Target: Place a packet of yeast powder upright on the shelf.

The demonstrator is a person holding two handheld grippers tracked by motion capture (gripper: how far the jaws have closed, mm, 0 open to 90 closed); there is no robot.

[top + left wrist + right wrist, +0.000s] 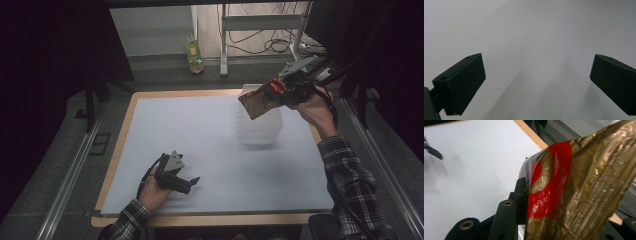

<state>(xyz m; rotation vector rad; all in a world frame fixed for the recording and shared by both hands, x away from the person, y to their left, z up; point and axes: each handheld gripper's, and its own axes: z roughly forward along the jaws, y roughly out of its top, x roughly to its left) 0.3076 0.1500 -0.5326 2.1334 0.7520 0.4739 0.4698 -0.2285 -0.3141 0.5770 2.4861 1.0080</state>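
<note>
Left hand-held gripper (192, 181) at 7 o'clock, resting on white bench (210, 150), jaws wide apart, nothing between. Right hand-held gripper (276, 91) at 1 o'clock, raised, clenched on gold-and-red foil packet (579, 187) above clear plastic container (260, 127). No legible writing on packet; right gripper view reveals ring pattern.

One overhead camera; two ride close, sharing the sheet (200, 145).

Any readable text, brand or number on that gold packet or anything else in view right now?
None can be read.
Gold packet in the right gripper: red and gold circle pattern, no legible letters.
Bottle on the floor beyond the table: label too small and blurred.
</note>
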